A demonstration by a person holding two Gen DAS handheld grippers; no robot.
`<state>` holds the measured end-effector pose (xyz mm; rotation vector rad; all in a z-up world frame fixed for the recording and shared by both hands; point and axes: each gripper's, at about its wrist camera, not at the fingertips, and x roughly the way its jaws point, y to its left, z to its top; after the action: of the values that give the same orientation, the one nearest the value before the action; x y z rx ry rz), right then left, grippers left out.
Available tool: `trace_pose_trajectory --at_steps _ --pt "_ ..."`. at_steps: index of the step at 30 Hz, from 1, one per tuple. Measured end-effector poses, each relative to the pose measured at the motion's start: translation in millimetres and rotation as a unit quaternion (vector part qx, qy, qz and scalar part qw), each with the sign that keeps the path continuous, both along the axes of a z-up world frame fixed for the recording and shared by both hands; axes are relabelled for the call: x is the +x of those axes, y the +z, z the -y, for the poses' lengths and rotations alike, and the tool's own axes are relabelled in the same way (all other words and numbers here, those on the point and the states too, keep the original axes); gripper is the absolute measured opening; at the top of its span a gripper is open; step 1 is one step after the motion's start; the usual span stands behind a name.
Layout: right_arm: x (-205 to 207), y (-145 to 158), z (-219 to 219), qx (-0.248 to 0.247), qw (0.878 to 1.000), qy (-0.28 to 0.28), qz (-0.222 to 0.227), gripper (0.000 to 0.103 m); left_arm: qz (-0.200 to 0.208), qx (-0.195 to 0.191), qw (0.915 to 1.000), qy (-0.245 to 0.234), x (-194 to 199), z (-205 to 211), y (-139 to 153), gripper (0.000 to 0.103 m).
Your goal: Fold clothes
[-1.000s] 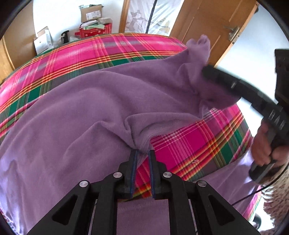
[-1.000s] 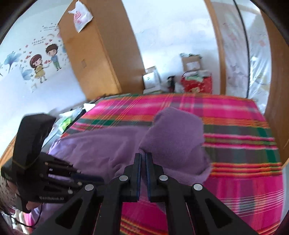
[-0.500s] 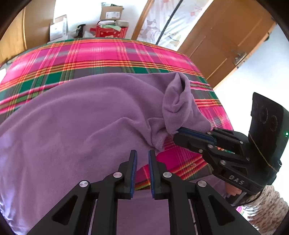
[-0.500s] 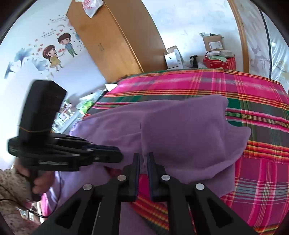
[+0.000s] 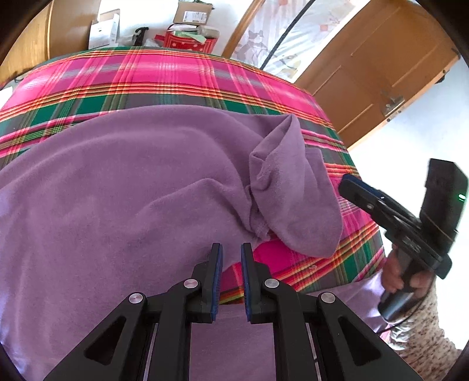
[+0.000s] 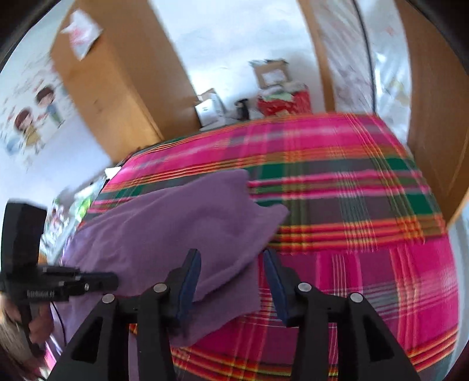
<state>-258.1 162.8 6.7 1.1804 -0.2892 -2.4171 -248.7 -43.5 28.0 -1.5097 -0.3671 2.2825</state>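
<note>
A plaid bedspread in pink, green and orange covers the bed and fills most of both views. Spread over the near part of the plaid bedspread lies the purple garment, a soft fleece piece. One folded-over part, seemingly a sleeve, lies doubled back on the garment's right side, its rounded end resting on the plaid bedspread. In the right wrist view the same garment covers the bedspread's near left part, with a flap reaching toward the middle.

Beyond the far edge of the plaid bedspread stand cardboard boxes and a red bag, beside a wooden door.

The right gripper hangs over the garment's near edge, its jaws spread wide with nothing between them. The left gripper hovers just above the garment where it meets the plaid bedspread, its jaws narrow with a small gap, gripping nothing. A hand holds the right gripper's handle off the bedspread's right side.
</note>
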Motion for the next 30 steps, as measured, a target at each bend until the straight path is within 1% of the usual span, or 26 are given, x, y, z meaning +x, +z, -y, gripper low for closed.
trace_pose_trajectory --at_steps 4,8,12,14,15,16,17,20,24,28,30 --pt "-13.7 -12.9 -13.2 -0.040 0.998 -0.030 0.036 0.046 0.005 -0.001 1.0000 -0.003 -2.9 -5.0 -2.8 0.013" --pt "-29.8 -21.6 -14.6 -0.067 0.995 -0.037 0.059 0.046 0.007 0.000 1.0000 -0.004 -2.9 -4.3 -3.4 0.013" --pt "-34.8 -23.7 -13.8 -0.076 0.994 -0.043 0.058 0.046 0.004 -0.003 1.0000 -0.005 -5.3 -6.3 -3.1 0.013" --pt "-36.8 -24.5 -13.3 -0.080 0.994 -0.045 0.056 0.033 0.006 -0.003 1.0000 -0.005 -8.4 -7.9 -3.4 0.013" --pt "-37.8 -24.9 -13.1 -0.082 0.994 -0.047 0.056 0.019 0.007 -0.003 1.0000 -0.005 -9.9 -8.8 -3.5 0.013" --pt "-38.7 -25.3 -12.8 -0.084 0.994 -0.048 0.055 0.009 0.008 -0.002 1.0000 -0.005 -11.1 -10.0 -3.7 0.013" --pt "-39.7 -25.7 -12.6 -0.086 0.994 -0.050 0.054 0.007 0.008 -0.001 1.0000 -0.005 -12.0 -11.3 -3.5 0.013" --pt "-36.7 -18.3 -23.9 -0.087 0.993 -0.068 0.034 0.005 0.005 -0.003 0.9999 -0.010 -12.5 -16.6 -1.1 0.013" --pt "-31.4 -6.0 -51.8 -0.081 0.990 -0.113 0.006 0.005 0.000 -0.004 0.9999 -0.013 -13.2 -22.6 3.0 0.013" --pt "-27.3 1.7 -79.4 -0.069 0.986 -0.154 -0.010 0.005 -0.008 -0.012 0.9997 -0.021 -11.4 -28.5 6.5 0.013" --pt "-25.0 4.7 -93.8 -0.061 0.983 -0.173 -0.021 0.005 -0.008 -0.018 0.9995 -0.025 -10.8 -32.4 6.4 0.016"
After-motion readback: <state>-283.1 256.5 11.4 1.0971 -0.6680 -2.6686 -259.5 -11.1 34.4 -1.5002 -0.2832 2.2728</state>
